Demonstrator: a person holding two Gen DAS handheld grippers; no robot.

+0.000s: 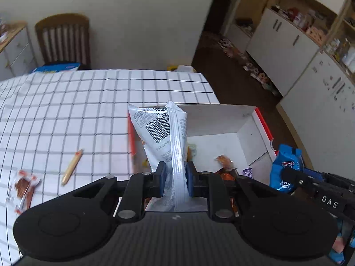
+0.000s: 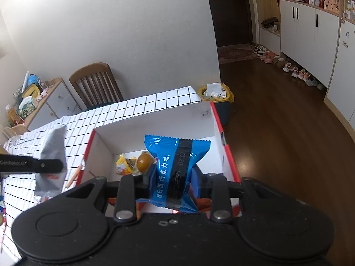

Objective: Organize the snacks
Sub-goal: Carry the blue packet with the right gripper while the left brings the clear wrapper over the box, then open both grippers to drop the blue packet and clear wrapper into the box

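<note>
Left gripper (image 1: 175, 179) clamped on white packet (image 1: 159, 130) over box's (image 1: 221, 119) left rim. Right gripper (image 2: 172, 177) clamped on blue packet (image 2: 175, 155) above box interior. Open checked bench (image 1: 66, 110) leftward.

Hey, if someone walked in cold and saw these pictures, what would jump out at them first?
Each hand-held gripper is shut on a snack: the left hand-held gripper pinches a silver-white packet with a barcode, the right hand-held gripper a blue packet. Both hang over the open red-edged cardboard box at the corner of the checked tablecloth, with a few snacks already inside.
</note>
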